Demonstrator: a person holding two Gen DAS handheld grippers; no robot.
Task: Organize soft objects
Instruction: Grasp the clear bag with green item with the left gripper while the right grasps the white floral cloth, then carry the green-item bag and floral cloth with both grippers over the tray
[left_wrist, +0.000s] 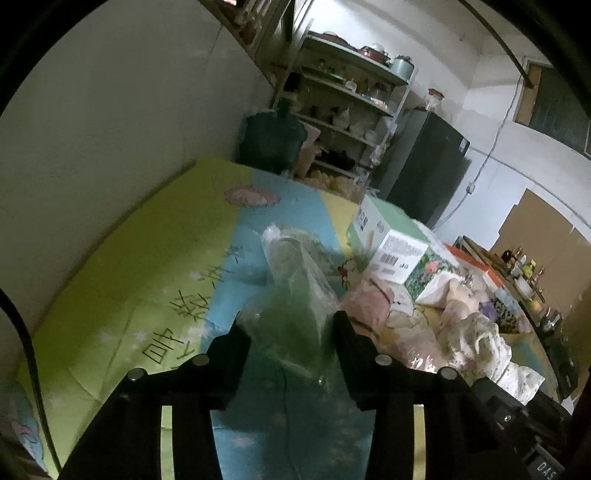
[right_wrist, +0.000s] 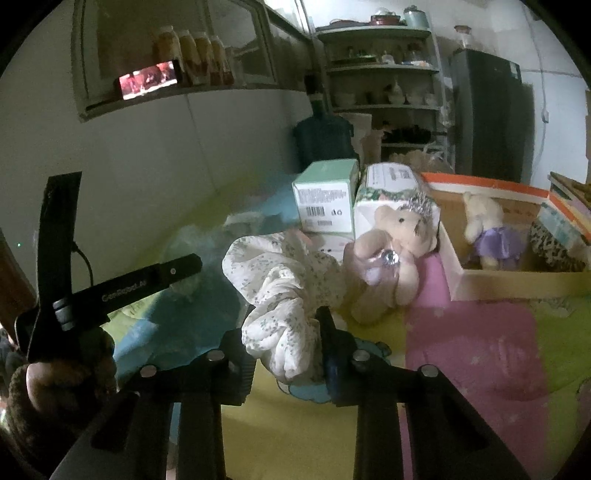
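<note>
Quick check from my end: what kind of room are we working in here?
Most likely a lived-in home, a combined kitchen and storage room. An open shelf rack holds crockery and pots, a dark fridge stands beside it, and a big water jug sits behind the cartoon-print sheet.

The left hand-held gripper is tilted downward over the bed, jaws partly closed, a clear plastic bag between the fingers. The right hand-held gripper is tilted down likewise, jaws clamped on a white floral cloth. In the right wrist view, the person's left hand is seen wrapped round the left gripper's handle.
</note>
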